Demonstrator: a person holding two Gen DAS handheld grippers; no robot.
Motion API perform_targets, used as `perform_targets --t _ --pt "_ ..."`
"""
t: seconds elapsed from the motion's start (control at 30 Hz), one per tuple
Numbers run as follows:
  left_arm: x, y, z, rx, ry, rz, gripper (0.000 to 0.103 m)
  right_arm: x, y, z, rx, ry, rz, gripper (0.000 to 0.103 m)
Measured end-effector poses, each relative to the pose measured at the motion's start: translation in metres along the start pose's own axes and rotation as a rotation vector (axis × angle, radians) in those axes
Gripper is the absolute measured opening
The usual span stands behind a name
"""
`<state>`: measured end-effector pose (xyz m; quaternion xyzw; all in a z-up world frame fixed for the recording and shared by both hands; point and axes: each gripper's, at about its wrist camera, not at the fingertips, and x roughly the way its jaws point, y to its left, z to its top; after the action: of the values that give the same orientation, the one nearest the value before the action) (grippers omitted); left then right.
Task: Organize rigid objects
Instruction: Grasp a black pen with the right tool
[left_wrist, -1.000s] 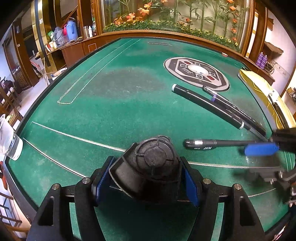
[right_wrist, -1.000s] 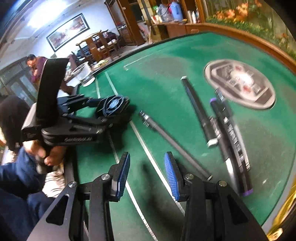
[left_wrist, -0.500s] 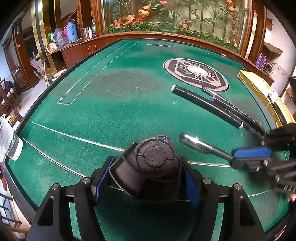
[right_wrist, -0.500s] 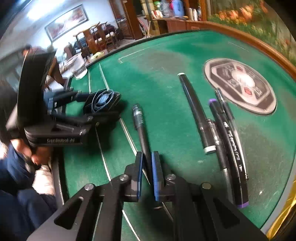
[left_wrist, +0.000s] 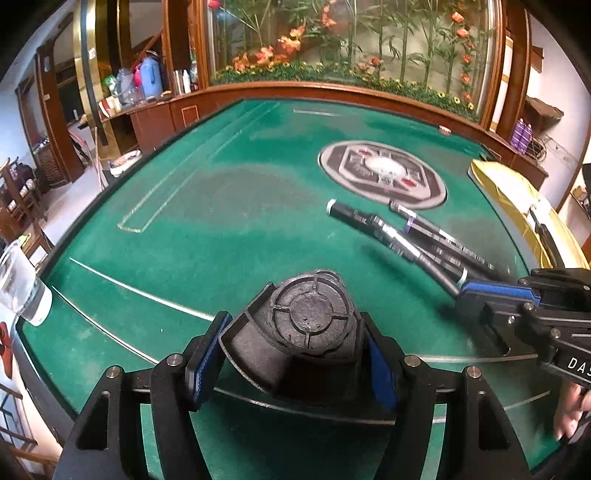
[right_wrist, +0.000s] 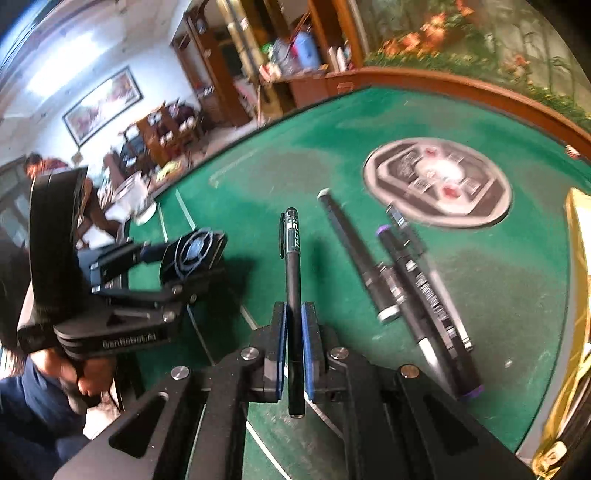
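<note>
My left gripper is shut on a black round pen holder, tipped so that its ribbed base faces the camera, low over the green felt table. In the right wrist view the same holder sits in the left gripper at the left. My right gripper is shut on a black pen, which is lifted off the felt and points forward. From the left wrist view the right gripper holds that pen above three more pens. Those pens lie side by side on the felt.
A round grey panel is set into the table's middle. A yellow bag lies at the right edge and a clear glass stands at the left edge. A wooden rim bounds the far side. A person is in the background.
My right gripper closed on the black pen that lay on the felt and raised it, and its tip swung toward the other pens. The left gripper kept still with the holder.
</note>
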<state>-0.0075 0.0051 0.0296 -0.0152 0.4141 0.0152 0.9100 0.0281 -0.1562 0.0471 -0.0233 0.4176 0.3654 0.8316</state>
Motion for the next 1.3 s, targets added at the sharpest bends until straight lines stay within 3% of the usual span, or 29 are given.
perform_targets --t 0.13,0.33,1.3 --pt "-0.005 -0.016 0.005 0.01 -0.037 0.058 0.071 -0.014 -0.009 0.004 0.043 -0.075 -0.006 0.007" --pt "-0.007 -0.044 0.005 0.074 -0.078 0.147 0.071 -0.02 -0.018 0.004 0.079 -0.086 -0.01 0.007" --pt "-0.016 -0.089 0.008 0.197 -0.098 0.177 0.071 -0.072 -0.062 -0.005 0.246 -0.205 -0.004 0.007"
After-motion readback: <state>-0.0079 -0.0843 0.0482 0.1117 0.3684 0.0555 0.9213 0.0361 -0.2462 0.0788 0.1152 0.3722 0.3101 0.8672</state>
